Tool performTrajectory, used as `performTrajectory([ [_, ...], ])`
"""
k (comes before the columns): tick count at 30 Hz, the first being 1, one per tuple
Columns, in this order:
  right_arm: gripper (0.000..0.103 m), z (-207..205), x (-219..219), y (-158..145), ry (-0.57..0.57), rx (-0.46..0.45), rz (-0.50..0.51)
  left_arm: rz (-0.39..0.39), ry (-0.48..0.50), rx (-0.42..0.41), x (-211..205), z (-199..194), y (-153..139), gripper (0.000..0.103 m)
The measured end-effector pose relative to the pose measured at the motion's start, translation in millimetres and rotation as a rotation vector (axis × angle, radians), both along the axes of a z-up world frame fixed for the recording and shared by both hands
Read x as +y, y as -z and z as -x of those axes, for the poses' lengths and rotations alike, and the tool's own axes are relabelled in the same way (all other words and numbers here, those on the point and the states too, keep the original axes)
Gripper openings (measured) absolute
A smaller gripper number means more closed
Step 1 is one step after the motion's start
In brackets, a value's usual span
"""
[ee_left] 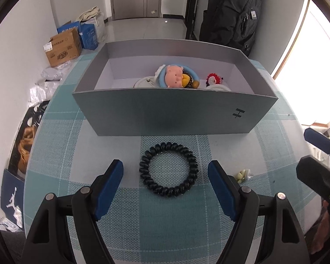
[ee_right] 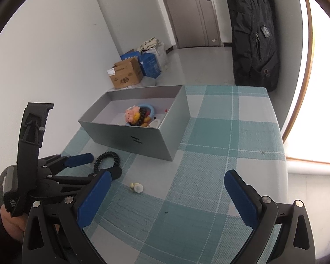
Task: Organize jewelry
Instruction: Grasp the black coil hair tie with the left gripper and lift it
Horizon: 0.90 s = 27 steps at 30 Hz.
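A tabletop (ee_left: 55, 149) covered in a woven teal-and-white checked cloth carries an open grey cardboard box (ee_left: 171, 112) toward its far side. Near the box's front wall lies a black spiral coil hair tie (ee_left: 168, 172), with a small cream-coloured trinket (ee_left: 242, 175) nearby.

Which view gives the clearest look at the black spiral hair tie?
The left wrist view: the black spiral hair tie lies whole and centred on the tablecloth between the open left tool. The right wrist view shows it small, foreshortened and partly behind that tool's fingers.
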State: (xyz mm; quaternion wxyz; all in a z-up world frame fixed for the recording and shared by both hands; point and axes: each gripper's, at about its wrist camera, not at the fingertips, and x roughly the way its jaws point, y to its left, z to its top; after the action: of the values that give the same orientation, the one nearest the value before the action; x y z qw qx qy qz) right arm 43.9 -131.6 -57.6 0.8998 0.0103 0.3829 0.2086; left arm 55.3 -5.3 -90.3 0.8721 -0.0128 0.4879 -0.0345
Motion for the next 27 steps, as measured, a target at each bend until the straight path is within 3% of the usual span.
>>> performTrajectory([
  [3,0.103,-1,2,2,0.000,0.006,0.007,-0.042,0.012,-0.001,-4,2,1,0.074],
  [5,0.103,-2,2,3,0.001,0.009,0.011,-0.038,0.016,-0.001,-6,3,-1,0.066],
  [7,0.103,-2,1,3,0.004,0.012,0.014,-0.037,0.026,-0.002,-8,3,-3,0.050],
  [10,0.103,-3,0,5,0.010,0.020,0.016,-0.036,0.048,0.001,-10,3,-4,0.042],
  [21,0.103,-4,1,7,0.021,0.032,0.026,0.003,0.059,0.021,-9,3,-6,0.041],
  [27,0.103,-4,2,9,0.027,0.034,0.044,0.092,0.021,0.025,2,3,-15,0.041],
])
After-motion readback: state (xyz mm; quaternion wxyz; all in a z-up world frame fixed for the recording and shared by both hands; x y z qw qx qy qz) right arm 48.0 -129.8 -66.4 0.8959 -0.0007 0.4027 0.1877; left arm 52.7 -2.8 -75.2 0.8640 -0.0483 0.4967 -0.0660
